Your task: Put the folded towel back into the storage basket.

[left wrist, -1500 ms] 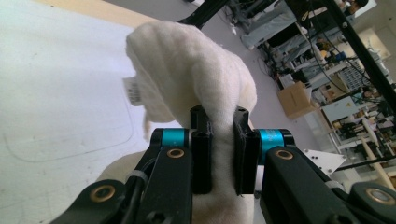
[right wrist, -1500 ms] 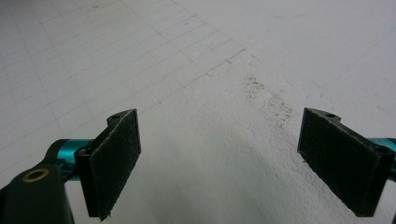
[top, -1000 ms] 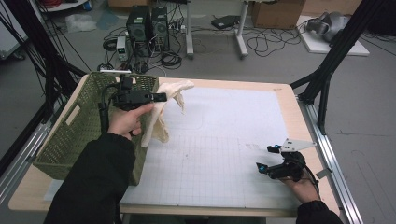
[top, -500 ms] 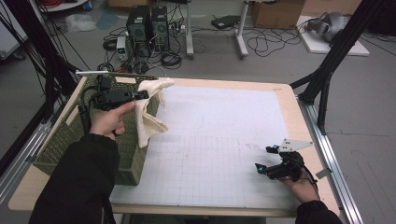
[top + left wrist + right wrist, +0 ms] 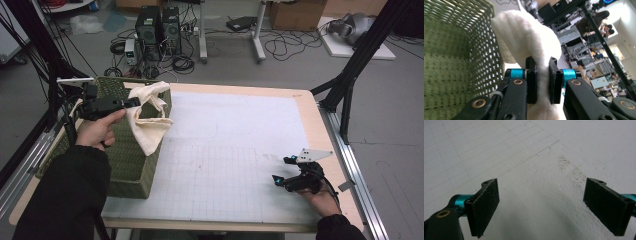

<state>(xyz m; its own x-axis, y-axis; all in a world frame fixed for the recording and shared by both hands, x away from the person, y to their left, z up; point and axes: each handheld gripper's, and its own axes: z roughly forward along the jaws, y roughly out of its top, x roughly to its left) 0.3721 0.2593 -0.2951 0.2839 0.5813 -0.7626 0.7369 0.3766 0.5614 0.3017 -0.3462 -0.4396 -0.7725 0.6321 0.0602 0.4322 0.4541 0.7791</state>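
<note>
A cream-white towel [image 5: 147,116] hangs from my left gripper [image 5: 134,102], which is shut on it above the right rim of the green woven basket [image 5: 131,165]. In the left gripper view the towel [image 5: 529,40] is pinched between the two black pads, with the left gripper [image 5: 543,62] next to the basket wall [image 5: 456,57]. My right gripper [image 5: 283,170] rests low over the white gridded mat [image 5: 225,145] near the table's front right, held by a hand. Its jaws stand wide apart in the right gripper view, right gripper [image 5: 541,185], with bare mat [image 5: 529,157] between them.
The basket sits on the table's left side. A light wooden table edge [image 5: 320,120] borders the mat. Black frame struts [image 5: 350,75] rise at the right, and computers [image 5: 160,25] and cables lie on the floor beyond the table.
My left gripper has carried the towel leftward, from beside the basket's right wall to over its rim. The right gripper has stayed put.
</note>
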